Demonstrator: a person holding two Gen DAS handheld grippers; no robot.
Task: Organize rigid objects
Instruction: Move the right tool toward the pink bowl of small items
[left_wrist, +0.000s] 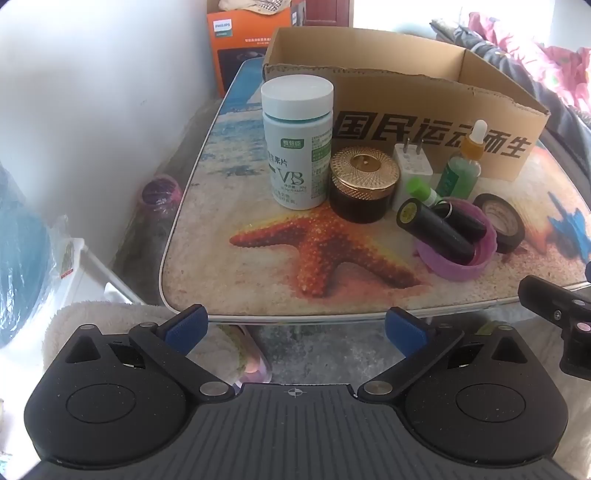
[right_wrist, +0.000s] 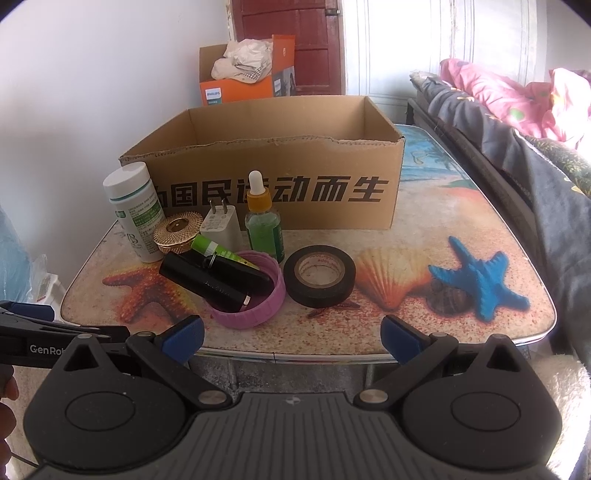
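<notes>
Left gripper (left_wrist: 295, 328): jaws spread wide with nothing between them, held off the near edge of the worktop, short of every item.
Right gripper (right_wrist: 291, 338): jaws likewise wide and bare, at the near edge, facing the tape and the pink lid.
Worktop (right_wrist: 424, 332): glossy beach-print surface with starfish and shell pictures.
Pink plastic lid (right_wrist: 255, 314): lies open side up, nearest the right jaws, just ahead and slightly left of them.
Black cylindrical tubes (right_wrist: 207, 282): two, lying across the pink lid, one end resting over its rim.
Black tape roll (right_wrist: 320, 275): flat on the worktop, just beside the lid on its right.
Green lip-balm stick (right_wrist: 214, 249): lying behind the tubes.
Gold-lidded dark jar (left_wrist: 360, 184): upright, beside the bottle.
White vitamin bottle (left_wrist: 297, 140): upright, far left of the cluster.
White plug adapter (right_wrist: 221, 225): prongs up, behind the balm.
Green dropper bottle (right_wrist: 263, 221): upright, close to the box.
Open brown cardboard box (right_wrist: 280, 184): behind all items, black lettering on its front.
Orange carton (right_wrist: 236, 88): beyond the box, by the wall.
</notes>
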